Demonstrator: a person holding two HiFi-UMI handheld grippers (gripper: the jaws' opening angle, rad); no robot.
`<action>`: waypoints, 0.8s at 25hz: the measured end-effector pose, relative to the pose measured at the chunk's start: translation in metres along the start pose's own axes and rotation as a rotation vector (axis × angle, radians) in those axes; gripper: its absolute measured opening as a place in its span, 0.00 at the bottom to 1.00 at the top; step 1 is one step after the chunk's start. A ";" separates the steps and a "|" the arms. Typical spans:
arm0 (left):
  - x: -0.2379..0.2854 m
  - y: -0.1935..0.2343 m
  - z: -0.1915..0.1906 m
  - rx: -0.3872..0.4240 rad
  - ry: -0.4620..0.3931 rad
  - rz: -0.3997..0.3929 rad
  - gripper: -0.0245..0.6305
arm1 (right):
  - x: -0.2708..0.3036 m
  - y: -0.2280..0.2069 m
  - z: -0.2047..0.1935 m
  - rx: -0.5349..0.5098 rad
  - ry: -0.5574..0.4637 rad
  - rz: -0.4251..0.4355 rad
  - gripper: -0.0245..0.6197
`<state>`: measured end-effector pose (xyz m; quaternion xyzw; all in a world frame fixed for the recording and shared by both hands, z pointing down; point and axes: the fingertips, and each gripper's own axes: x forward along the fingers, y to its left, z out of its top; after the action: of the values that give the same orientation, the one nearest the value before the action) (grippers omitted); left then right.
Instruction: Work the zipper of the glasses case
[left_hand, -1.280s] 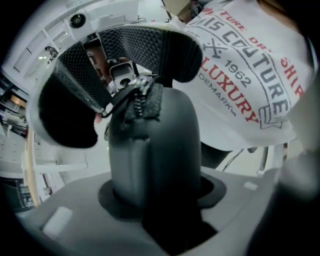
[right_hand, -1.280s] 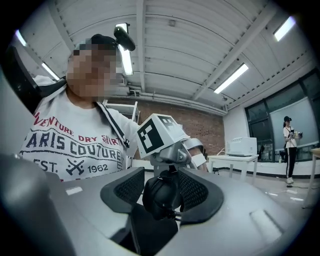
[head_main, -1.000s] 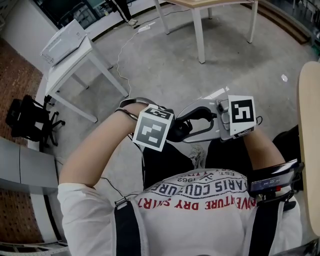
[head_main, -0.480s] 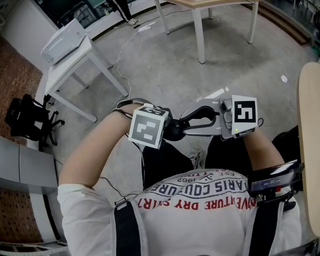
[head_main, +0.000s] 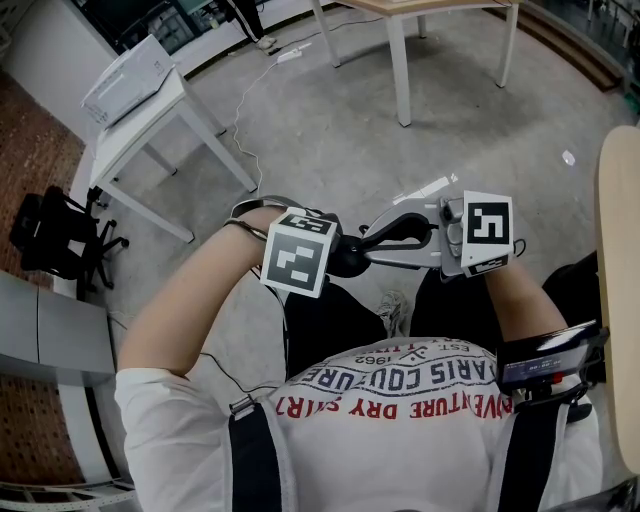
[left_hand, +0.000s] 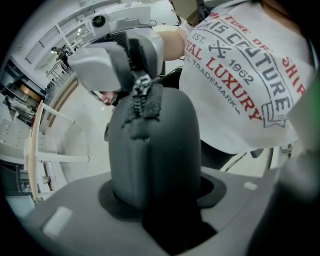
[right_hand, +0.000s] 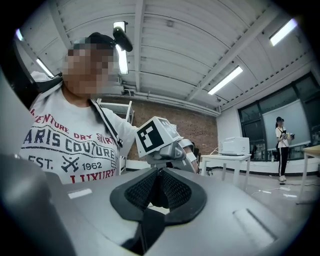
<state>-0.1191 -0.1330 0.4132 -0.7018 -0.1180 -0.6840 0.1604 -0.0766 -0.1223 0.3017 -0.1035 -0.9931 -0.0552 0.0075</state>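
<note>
Pinching the zipper pull (left_hand: 141, 86) is the step in hand. The left gripper (head_main: 330, 255) is clamped round one end of the dark glasses case (left_hand: 160, 145), holding it in mid-air in front of the person's chest, over the floor and clear of any table. The case's rounded free end and its zipper track (left_hand: 145, 107) point toward the other hand. The right gripper (right_hand: 159, 182) is at that end, its jaws narrow and closing, and the left gripper view shows the small metal pull running up between its ribbed pads. The zipper looks shut along the stretch that shows, so I judge the opening not yet begun. Next, the right gripper needs a firm hold on the pull and a steady draw along the track's curve, while the left keeps the case from twisting.
</note>
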 end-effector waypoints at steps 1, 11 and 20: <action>0.001 0.001 -0.001 -0.002 0.002 0.008 0.42 | 0.000 -0.001 -0.001 0.001 -0.001 -0.009 0.09; 0.000 0.016 -0.001 -0.077 -0.083 0.077 0.42 | -0.001 -0.015 0.003 0.010 -0.007 -0.091 0.07; -0.007 0.043 0.009 -0.159 -0.220 0.201 0.41 | -0.016 -0.028 0.012 -0.015 0.052 -0.136 0.07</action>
<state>-0.0942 -0.1690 0.4035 -0.7911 -0.0097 -0.5908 0.1581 -0.0670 -0.1511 0.2867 -0.0345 -0.9968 -0.0659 0.0290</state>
